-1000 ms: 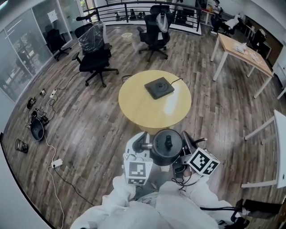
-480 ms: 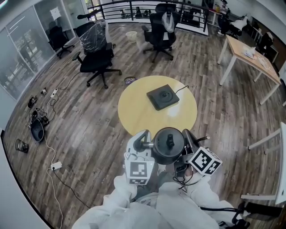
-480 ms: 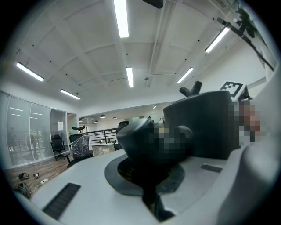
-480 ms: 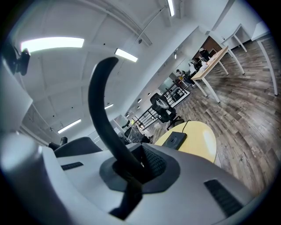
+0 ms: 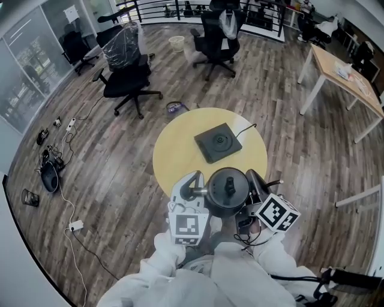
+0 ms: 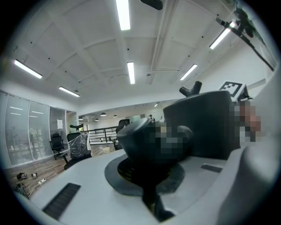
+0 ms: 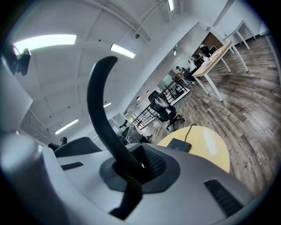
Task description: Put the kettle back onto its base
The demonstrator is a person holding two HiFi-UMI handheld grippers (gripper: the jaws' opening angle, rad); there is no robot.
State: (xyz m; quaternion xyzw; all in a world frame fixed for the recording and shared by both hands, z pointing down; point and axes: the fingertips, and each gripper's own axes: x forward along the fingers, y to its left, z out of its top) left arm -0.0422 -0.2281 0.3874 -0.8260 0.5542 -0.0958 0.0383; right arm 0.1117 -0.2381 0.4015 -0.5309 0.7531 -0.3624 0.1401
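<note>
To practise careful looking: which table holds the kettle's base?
The round yellow table in the middle; the black square base sits on it. The rectangular wooden table lacks one.

A round yellow table (image 5: 180, 150) stands on a wood-plank floor (image 5: 120, 180), with a small purple item (image 5: 176, 108) on the floor just beside its far edge. Beyond it are three black office chairs: one wrapped in clear plastic (image 5: 123, 57), one draped with a white bag (image 5: 219, 33), and one by the glass wall (image 5: 75, 48); a pale waste bin (image 5: 176, 43) sits between the first two, near a black railing (image 5: 156, 9). A wooden desk on white legs (image 5: 348, 81) stands at right, and cables with a power strip (image 5: 72, 123) and a white adapter (image 5: 75, 225) lie along the left.
</note>
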